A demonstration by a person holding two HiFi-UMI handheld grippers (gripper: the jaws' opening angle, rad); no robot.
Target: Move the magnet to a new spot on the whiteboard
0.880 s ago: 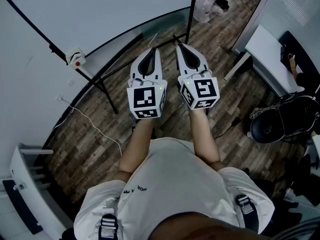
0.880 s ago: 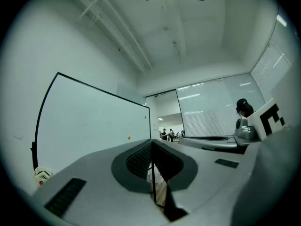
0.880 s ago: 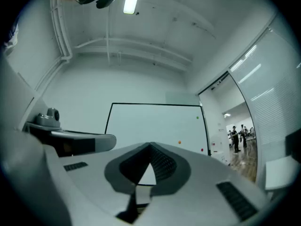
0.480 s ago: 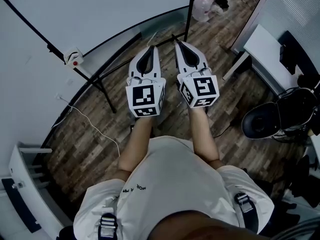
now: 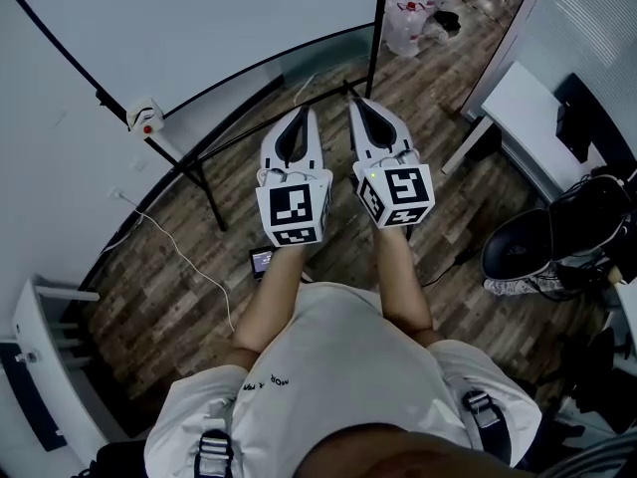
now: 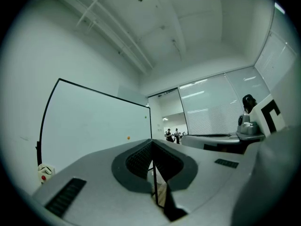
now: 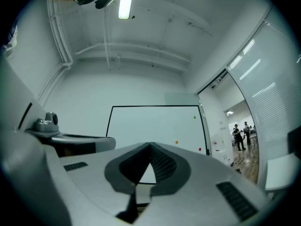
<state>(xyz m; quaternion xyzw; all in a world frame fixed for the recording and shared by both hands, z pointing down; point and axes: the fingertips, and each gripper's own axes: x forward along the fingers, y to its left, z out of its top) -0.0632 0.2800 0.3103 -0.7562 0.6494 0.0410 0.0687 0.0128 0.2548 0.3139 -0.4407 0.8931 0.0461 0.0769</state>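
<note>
Both grippers are closed on nothing: left gripper (image 5: pixel 305 114) and right gripper (image 5: pixel 357 102) side by side, well short of the whiteboard (image 7: pixel 150 124). Near its right edge sit a green magnet (image 7: pixel 194 118), an orange magnet (image 7: pixel 176 142) and a red magnet (image 7: pixel 200 149), mere dots, their shape unreadable.

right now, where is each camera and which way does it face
Head view: on the person's head, facing steeply down at the floor; shows shirt, forearms, left gripper, right gripper.
Left gripper view: on the left gripper, facing the whiteboard along its shut jaws.
Right gripper view: on the right gripper, same heading, jaws shut.
Shared: both gripper views show the orange magnet.
</note>
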